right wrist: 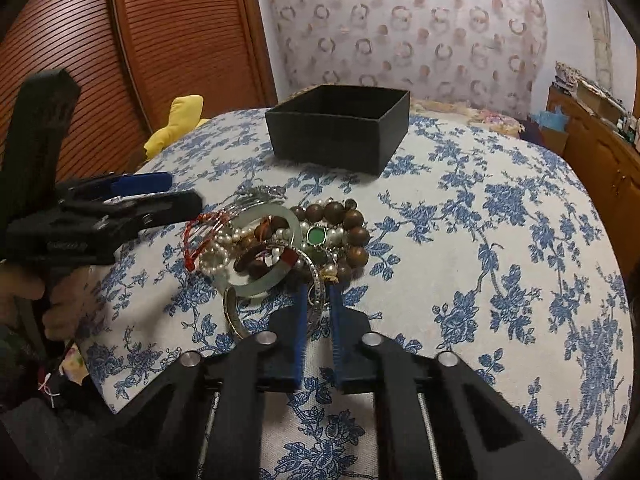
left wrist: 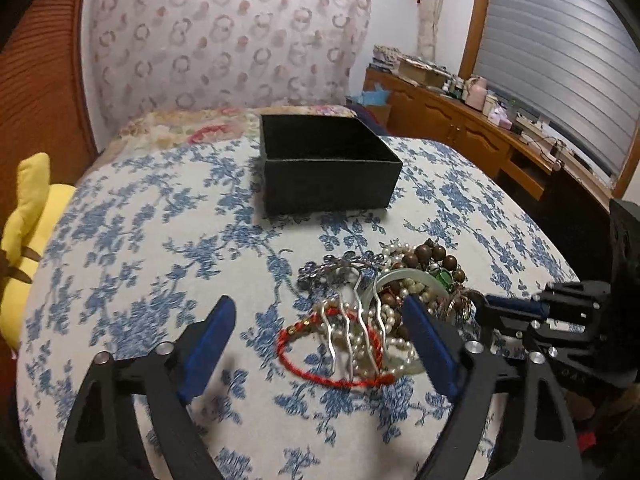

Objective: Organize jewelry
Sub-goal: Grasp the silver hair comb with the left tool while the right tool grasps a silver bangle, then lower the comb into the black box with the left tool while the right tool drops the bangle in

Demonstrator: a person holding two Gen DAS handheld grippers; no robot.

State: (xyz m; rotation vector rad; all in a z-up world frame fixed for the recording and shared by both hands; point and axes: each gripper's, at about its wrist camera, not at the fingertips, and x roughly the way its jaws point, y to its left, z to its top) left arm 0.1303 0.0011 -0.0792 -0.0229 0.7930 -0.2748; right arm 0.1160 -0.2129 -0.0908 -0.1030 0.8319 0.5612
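Note:
A heap of jewelry [right wrist: 288, 240] lies on the blue-flowered bedspread [right wrist: 480, 240]: wooden beads [right wrist: 352, 236], pearls, a pale jade bangle [right wrist: 256, 286], a red cord bracelet [left wrist: 304, 364] and a silver hair comb [left wrist: 352, 320]. Behind it stands an open black box [left wrist: 328, 176] [right wrist: 340, 136], whose inside is dark. My left gripper [left wrist: 320, 320] is open and straddles the red bracelet and the comb without pressing on them; in the right wrist view the left gripper [right wrist: 176, 192] sits at the heap's left. My right gripper [right wrist: 319, 312] is shut on the rim of a silver bangle [right wrist: 234, 316] at the heap's near edge.
A yellow plush toy [left wrist: 28, 216] lies at the bed's left edge. A wooden cabinet [left wrist: 460, 128] with clutter on top runs along the right under a window. Slatted wooden doors [right wrist: 160, 40] stand on the left. A person's hand [right wrist: 24, 292] holds the left gripper's handle.

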